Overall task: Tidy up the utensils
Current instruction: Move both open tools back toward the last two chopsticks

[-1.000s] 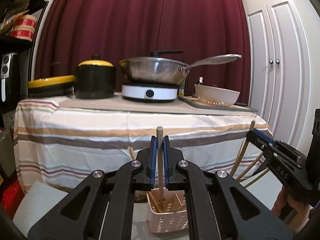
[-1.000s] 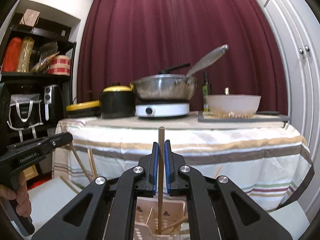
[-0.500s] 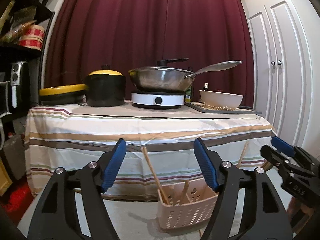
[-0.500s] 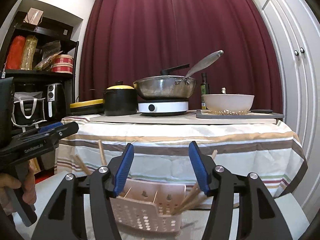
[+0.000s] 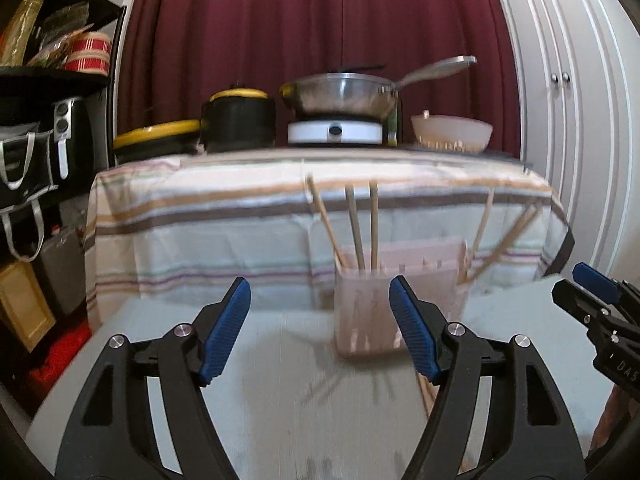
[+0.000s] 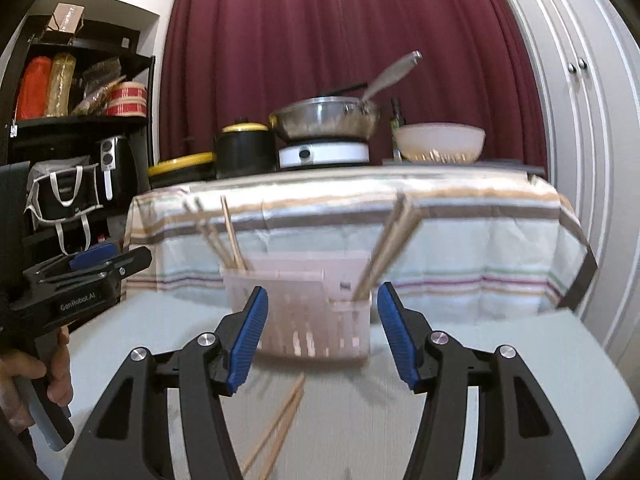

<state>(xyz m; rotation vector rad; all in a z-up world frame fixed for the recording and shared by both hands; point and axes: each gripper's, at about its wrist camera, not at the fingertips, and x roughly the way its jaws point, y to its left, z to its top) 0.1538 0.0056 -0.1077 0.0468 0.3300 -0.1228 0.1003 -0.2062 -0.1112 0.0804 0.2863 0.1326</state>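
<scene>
A pale pink slotted utensil basket (image 5: pixel 400 300) stands on the white table, also in the right wrist view (image 6: pixel 304 308). Wooden chopsticks (image 5: pixel 356 228) stand in its left end and more lean out at its right end (image 6: pixel 392 248). Loose chopsticks (image 6: pixel 280 428) lie on the table in front of the basket. My left gripper (image 5: pixel 320 328) is open and empty, back from the basket. My right gripper (image 6: pixel 320 332) is open and empty, just in front of the basket.
A table with a striped cloth (image 5: pixel 240 216) stands behind, holding a black pot (image 5: pixel 238 120), a steel pan (image 5: pixel 340 94) on a white burner and a bowl (image 5: pixel 452 132). Dark shelves (image 6: pixel 80 120) stand left. White cupboard doors (image 5: pixel 568 120) are right.
Both grippers were shut on a chopstick held upright over the basket, then opened and let go. Both have since pulled back from the basket, and the chopsticks now stand in it.
</scene>
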